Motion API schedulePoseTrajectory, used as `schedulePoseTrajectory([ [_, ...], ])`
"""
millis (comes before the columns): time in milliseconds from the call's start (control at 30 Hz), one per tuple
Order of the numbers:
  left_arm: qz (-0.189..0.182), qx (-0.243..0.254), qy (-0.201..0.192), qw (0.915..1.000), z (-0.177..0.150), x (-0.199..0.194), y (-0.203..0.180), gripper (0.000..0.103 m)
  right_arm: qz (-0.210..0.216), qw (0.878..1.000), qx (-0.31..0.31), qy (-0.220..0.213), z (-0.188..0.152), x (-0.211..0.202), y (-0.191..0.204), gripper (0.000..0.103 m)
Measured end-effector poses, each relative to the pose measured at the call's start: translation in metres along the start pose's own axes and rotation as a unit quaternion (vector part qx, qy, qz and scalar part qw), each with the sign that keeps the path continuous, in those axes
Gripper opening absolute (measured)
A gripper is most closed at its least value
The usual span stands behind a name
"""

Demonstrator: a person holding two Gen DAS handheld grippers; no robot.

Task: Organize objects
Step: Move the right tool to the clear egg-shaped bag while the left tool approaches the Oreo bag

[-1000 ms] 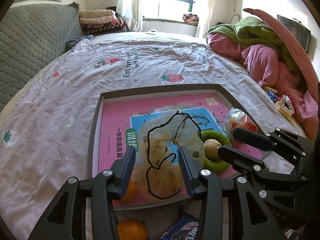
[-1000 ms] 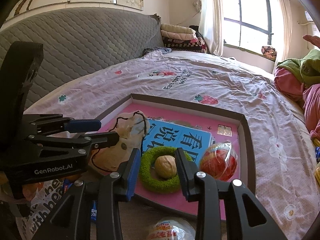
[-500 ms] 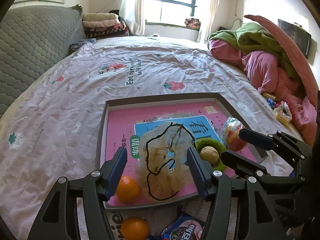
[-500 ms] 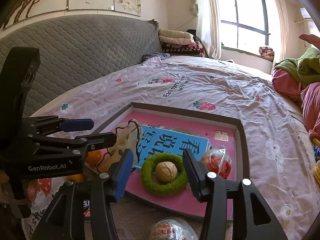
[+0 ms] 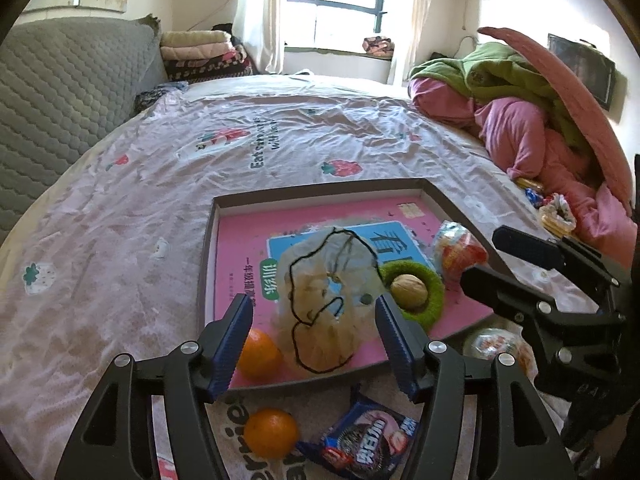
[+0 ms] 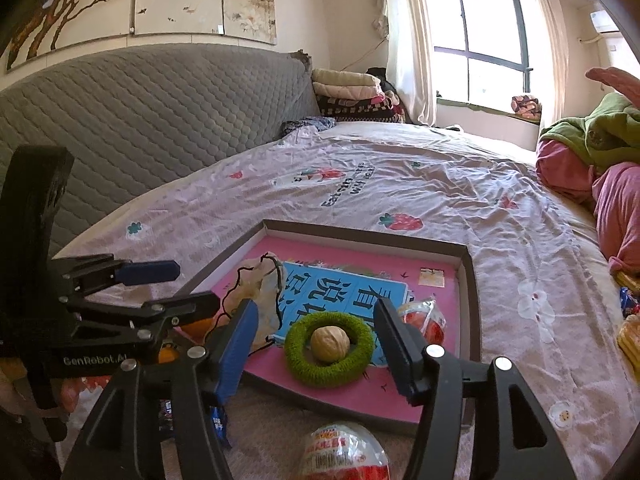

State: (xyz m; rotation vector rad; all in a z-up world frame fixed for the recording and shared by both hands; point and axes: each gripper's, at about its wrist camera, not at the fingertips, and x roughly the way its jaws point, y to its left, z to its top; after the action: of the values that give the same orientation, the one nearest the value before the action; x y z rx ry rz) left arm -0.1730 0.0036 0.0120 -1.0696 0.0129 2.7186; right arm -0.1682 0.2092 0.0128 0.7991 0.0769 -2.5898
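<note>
A shallow box tray (image 5: 320,194) (image 6: 464,292) with a pink book inside lies on the bed. In it are a clear mesh bag with black cord (image 5: 326,300) (image 6: 260,284), a green ring (image 5: 430,292) (image 6: 304,368) with a walnut (image 5: 409,291) (image 6: 330,343), a red wrapped snack (image 5: 460,250) (image 6: 430,320) and an orange (image 5: 259,354). My left gripper (image 5: 314,334) is open and empty, near the bag. My right gripper (image 6: 314,346) is open and empty, near the ring.
In front of the tray lie a second orange (image 5: 271,433), a dark snack packet (image 5: 360,442) and a round wrapped snack (image 6: 344,454) (image 5: 494,346). Pink and green bedding (image 5: 532,112) is piled at the right. A grey headboard (image 6: 140,120) stands at the left.
Both grippers have opened wide and pulled back from the tray. The mesh bag and the ring with the walnut now lie free in the tray.
</note>
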Motion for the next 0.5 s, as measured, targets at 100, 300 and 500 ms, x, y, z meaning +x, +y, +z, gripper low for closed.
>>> schedulePoseTrajectory([
  [100,-0.004,0.007,0.002,1.0,-0.006,-0.002,-0.005,0.066,0.0,1.0,0.003,0.001,-0.002,-0.005,0.0,0.06],
  [300,-0.013,0.008,0.008,0.9999,-0.015,-0.007,-0.006,0.066,-0.001,1.0,0.01,0.007,-0.009,-0.014,0.0,0.06],
  [500,-0.025,0.02,0.004,0.9995,-0.023,-0.012,-0.012,0.071,-0.003,1.0,0.012,0.004,-0.013,-0.023,0.003,0.061],
])
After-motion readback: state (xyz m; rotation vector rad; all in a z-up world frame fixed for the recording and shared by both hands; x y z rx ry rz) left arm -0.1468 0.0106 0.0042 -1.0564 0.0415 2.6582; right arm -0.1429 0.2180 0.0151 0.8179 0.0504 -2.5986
